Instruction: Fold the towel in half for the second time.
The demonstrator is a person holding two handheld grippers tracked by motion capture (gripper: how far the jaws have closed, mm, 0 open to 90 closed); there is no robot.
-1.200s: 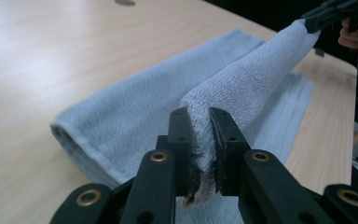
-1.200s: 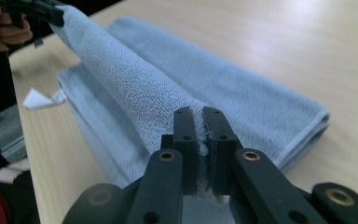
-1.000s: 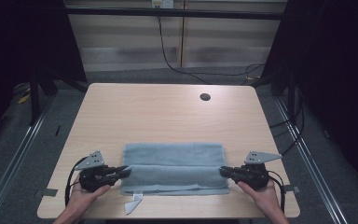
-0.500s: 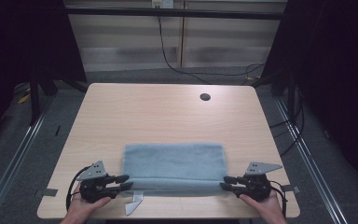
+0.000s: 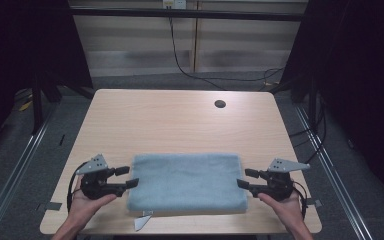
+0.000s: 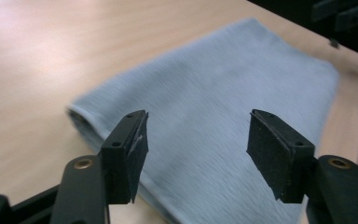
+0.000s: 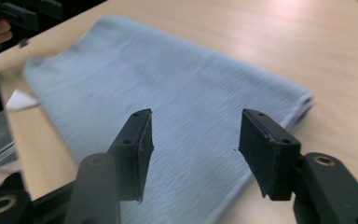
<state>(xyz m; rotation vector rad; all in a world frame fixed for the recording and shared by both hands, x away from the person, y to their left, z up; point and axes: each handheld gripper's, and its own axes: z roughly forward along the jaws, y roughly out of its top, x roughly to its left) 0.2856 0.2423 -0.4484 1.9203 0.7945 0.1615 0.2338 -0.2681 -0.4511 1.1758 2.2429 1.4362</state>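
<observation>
**Operator:** Since both sets of jaws have just been opening, is the fold release complete?

**Technician:** Yes, by appearance. The left gripper (image 5: 129, 177) and the right gripper (image 5: 244, 178) each stand spread wide at opposite short ends of the towel (image 5: 187, 181), with nothing clamped. In the left gripper view the pads (image 6: 129, 151) stand over cloth without pressing it; in the right gripper view the towel (image 7: 168, 102) lies beneath parted jaws.

**Operator:** How should the withdrawal be performed?

**Technician:** Lift straight up and outward, keeping the jaws wide so that no pad snags the edge and drags a layer. Move both hands together so the fold remains square.

**Operator:** Condition of the towel?

**Technician:** Pale blue-grey, folded to a flat rectangle with layered edges, lying on the near half of the table (image 5: 180, 120). A small white tag (image 5: 142, 221) protrudes at its near edge.
</observation>
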